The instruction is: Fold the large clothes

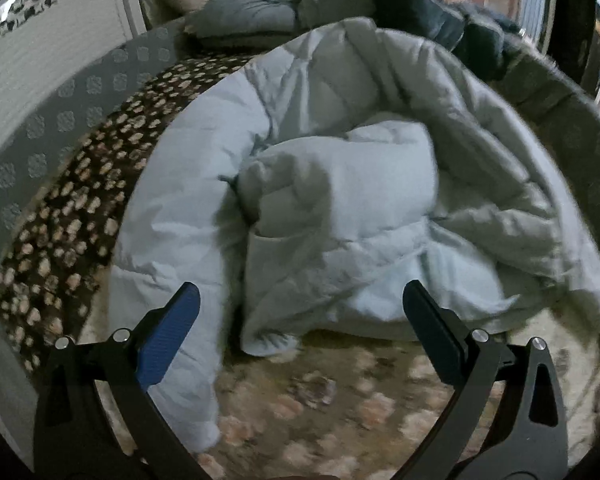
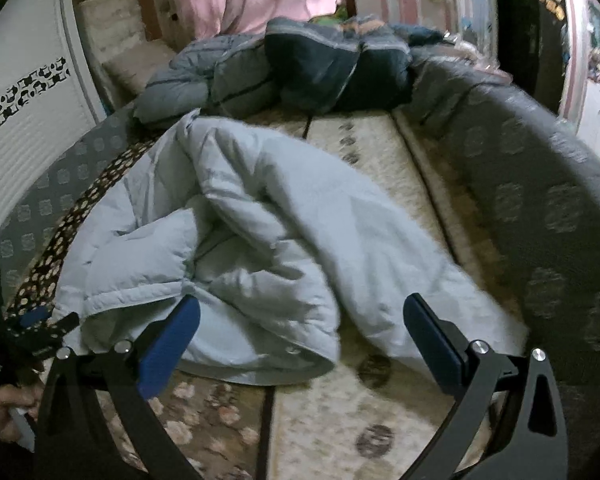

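The puffy jacket, pale blue and quilted, lies crumpled on the sofa seat in front of you, not yet folded flat. In your left wrist view its bulk fills the middle of the frame: one long sleeve-like part runs down the left side and hangs toward the floral seat cover, and a bunched fold sits in the centre. In your right wrist view the same jacket spreads from the left armrest side toward the middle of the seat, with a rounded hem edge nearest you and a snap visible on it.

Your left tool stands wide open with nothing between its blue pads; the jacket's lower edge lies just beyond the fingertips, and you cannot tell whether the left pad touches the hanging part. Your right tool is likewise spread wide and holds nothing; it hovers over the jacket's near hem and the beige seat cover.

At the left edge of the right wrist view you can see your left tool and your hand gripping its handle. A dark spotted throw lies along the grey patterned armrest. Behind the jacket, a heap of grey and navy padded clothes rests at the far end of the sofa.
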`<state>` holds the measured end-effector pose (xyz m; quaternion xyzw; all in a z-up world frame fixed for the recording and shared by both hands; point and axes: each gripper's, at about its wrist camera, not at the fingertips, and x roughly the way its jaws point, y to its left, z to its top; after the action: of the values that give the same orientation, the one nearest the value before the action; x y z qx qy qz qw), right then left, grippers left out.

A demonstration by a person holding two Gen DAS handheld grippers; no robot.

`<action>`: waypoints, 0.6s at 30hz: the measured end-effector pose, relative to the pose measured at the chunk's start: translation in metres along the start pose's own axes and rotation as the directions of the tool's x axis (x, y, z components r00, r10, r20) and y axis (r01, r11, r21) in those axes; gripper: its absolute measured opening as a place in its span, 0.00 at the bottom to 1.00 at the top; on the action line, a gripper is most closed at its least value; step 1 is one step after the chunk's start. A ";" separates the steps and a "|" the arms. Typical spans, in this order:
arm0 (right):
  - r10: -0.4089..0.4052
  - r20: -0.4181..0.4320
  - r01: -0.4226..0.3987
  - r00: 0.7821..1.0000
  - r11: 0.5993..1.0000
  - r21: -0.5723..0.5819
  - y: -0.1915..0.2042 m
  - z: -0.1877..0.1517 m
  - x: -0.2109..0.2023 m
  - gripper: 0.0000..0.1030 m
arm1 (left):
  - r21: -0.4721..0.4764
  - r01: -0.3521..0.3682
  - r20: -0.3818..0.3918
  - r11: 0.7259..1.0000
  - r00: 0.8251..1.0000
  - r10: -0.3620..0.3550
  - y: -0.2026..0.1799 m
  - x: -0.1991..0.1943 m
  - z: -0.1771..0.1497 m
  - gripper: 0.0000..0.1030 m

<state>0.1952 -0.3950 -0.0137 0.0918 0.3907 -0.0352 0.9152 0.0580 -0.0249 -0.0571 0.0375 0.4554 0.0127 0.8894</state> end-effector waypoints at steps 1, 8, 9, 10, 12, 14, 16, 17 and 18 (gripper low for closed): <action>0.003 -0.020 -0.003 1.000 1.000 0.005 0.003 -0.001 0.012 0.98 | 0.005 -0.005 -0.010 1.000 1.000 0.005 0.000 0.007 0.001 0.97; -0.052 -0.184 0.043 0.982 0.998 -0.052 0.014 -0.014 0.107 0.98 | -0.031 0.032 -0.065 0.999 0.997 -0.034 0.010 0.048 0.011 0.97; -0.064 -0.196 0.052 0.978 0.997 -0.063 0.013 -0.016 0.116 0.98 | -0.035 0.018 -0.070 0.999 0.997 -0.021 0.011 0.053 0.012 0.97; -0.070 -0.218 0.056 0.974 0.996 -0.067 0.010 -0.019 0.130 0.98 | -0.032 0.001 -0.079 0.999 0.997 -0.004 0.011 0.059 0.013 0.97; -0.046 -0.256 0.038 0.966 0.999 -0.036 0.002 -0.025 0.155 0.98 | -0.031 0.009 -0.111 0.999 0.994 -0.012 0.014 0.073 0.011 0.97; -0.064 -0.285 0.055 0.956 0.998 -0.040 0.000 -0.030 0.173 0.97 | -0.017 0.024 -0.147 1.000 0.989 -0.027 0.012 0.089 0.008 0.97; -0.070 -0.309 0.057 0.949 0.997 -0.050 0.000 -0.034 0.186 0.76 | 0.031 0.017 -0.161 0.999 0.987 -0.012 0.006 0.100 0.006 0.97; -0.073 -0.318 0.059 0.945 0.997 -0.053 0.000 -0.036 0.192 0.73 | 0.064 0.005 -0.158 0.998 0.987 0.005 0.002 0.105 0.005 0.97; -0.066 -0.328 0.052 0.943 0.997 -0.051 0.001 -0.036 0.196 0.65 | 0.081 0.003 -0.158 0.997 0.987 0.010 0.000 0.108 0.005 0.97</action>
<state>0.3053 -0.3856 -0.1796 0.0654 0.5412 -0.0385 0.8375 0.1258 -0.0193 -0.1417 0.0732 0.5246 -0.0012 0.8482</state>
